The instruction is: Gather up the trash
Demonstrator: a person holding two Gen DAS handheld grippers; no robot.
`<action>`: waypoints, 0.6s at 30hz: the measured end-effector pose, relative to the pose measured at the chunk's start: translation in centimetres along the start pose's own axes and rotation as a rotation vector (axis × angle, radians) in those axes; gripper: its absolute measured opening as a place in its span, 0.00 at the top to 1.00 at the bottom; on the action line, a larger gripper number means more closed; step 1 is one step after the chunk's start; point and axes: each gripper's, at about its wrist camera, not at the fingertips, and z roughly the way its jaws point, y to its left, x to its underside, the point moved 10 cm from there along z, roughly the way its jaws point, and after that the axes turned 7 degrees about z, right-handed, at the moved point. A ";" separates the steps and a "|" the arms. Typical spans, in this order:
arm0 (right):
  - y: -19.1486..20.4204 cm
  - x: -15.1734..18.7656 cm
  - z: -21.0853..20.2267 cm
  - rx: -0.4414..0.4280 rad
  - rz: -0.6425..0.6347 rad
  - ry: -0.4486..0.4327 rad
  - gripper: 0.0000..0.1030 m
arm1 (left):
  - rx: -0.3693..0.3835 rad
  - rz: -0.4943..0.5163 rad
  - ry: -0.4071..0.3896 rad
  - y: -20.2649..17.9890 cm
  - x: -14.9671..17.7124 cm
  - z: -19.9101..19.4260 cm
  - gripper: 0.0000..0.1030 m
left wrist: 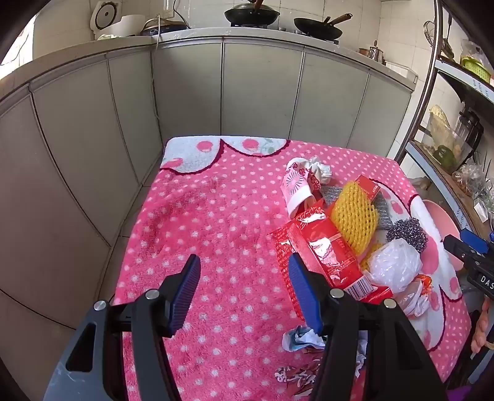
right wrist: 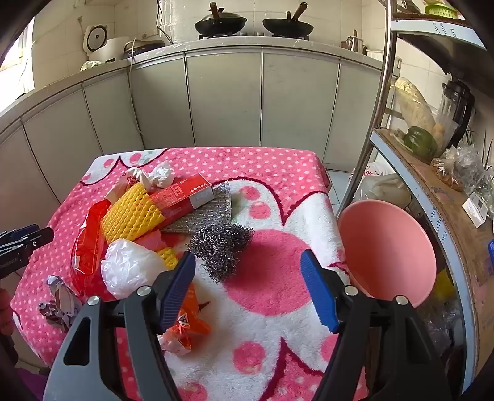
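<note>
A heap of trash lies on a pink dotted blanket (left wrist: 216, 216): a yellow foam net (left wrist: 355, 212), a red wrapper (left wrist: 321, 246), a white plastic bag (left wrist: 395, 265), a steel scourer (right wrist: 222, 243), a red box (right wrist: 185, 194), a paper cup (left wrist: 296, 188) and crumpled paper (left wrist: 299, 337). My left gripper (left wrist: 244, 293) is open and empty above the blanket, just left of the heap. My right gripper (right wrist: 248, 290) is open and empty above the blanket, right of the white bag (right wrist: 129, 268) and near the scourer. A pink basin (right wrist: 386, 250) sits at the blanket's right edge.
Grey kitchen cabinets (left wrist: 185, 92) stand behind the table, with woks (right wrist: 220, 21) and a rice cooker (right wrist: 102, 43) on the counter. A metal shelf rack (right wrist: 432, 185) with vegetables and bags stands to the right, close to the basin.
</note>
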 end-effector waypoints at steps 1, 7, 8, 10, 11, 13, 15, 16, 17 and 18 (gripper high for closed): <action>0.0 0.0 0.0 0.000 0.000 0.000 0.31 | 0.001 0.000 -0.001 0.0 0.0 0.0 0.43; 0.0 -0.1 -0.2 -0.004 0.002 -0.003 0.31 | -0.005 -0.001 -0.006 0.1 0.0 -0.1 0.43; 0.0 0.0 0.0 -0.001 0.001 -0.002 0.31 | -0.007 -0.001 -0.006 0.0 0.0 -0.2 0.43; 0.0 0.0 0.1 -0.001 0.003 -0.002 0.31 | 0.001 -0.001 -0.001 0.0 0.1 -0.2 0.43; 0.0 0.0 0.2 -0.001 0.005 -0.002 0.31 | 0.001 0.000 -0.001 0.0 0.1 -0.3 0.43; -0.2 0.0 0.0 -0.002 0.007 -0.001 0.31 | 0.001 -0.003 0.000 0.1 0.1 -0.2 0.43; -0.1 -0.1 0.0 -0.003 0.006 -0.001 0.31 | 0.001 -0.003 0.002 0.1 0.1 -0.2 0.43; -0.1 -0.1 0.0 -0.003 0.007 0.000 0.31 | 0.002 -0.004 0.002 0.1 0.1 -0.2 0.43; -0.1 0.0 0.1 -0.004 0.006 -0.001 0.31 | 0.003 -0.005 0.002 0.0 0.1 -0.2 0.43; -0.1 -0.1 0.0 -0.001 0.007 0.000 0.31 | 0.002 -0.004 0.002 0.0 0.1 -0.1 0.43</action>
